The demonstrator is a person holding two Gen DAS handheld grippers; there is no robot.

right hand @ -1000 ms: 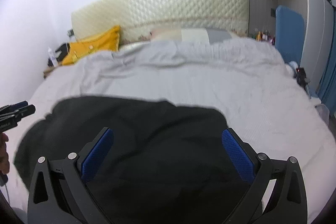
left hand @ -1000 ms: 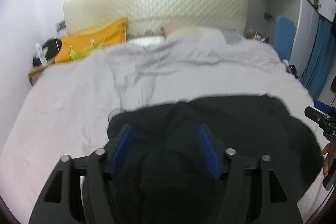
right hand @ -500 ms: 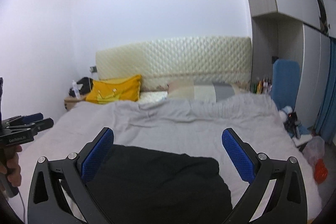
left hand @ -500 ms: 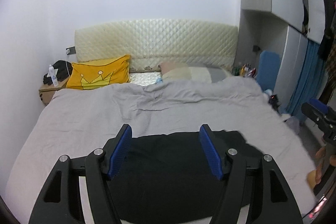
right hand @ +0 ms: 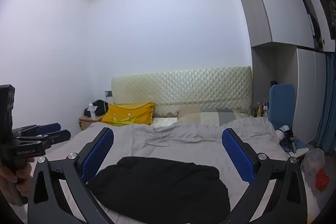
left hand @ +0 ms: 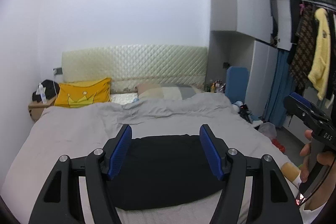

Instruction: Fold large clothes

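A black garment lies folded in a compact block on the near part of the grey bed; it also shows in the right wrist view. My left gripper is open and empty, held above and back from the garment. My right gripper is open wide and empty, also raised clear of the garment. The right gripper shows at the right edge of the left wrist view, and the left gripper at the left edge of the right wrist view.
A yellow crown pillow and a patchwork pillow lie at the quilted headboard. A bedside table stands on the left. Wardrobe, blue curtain and hanging clothes are on the right, with bags on the floor.
Both grippers have lifted up and back from the black garment, which stays folded on the bed. The left gripper, earlier down in the cloth, is now clear of it.
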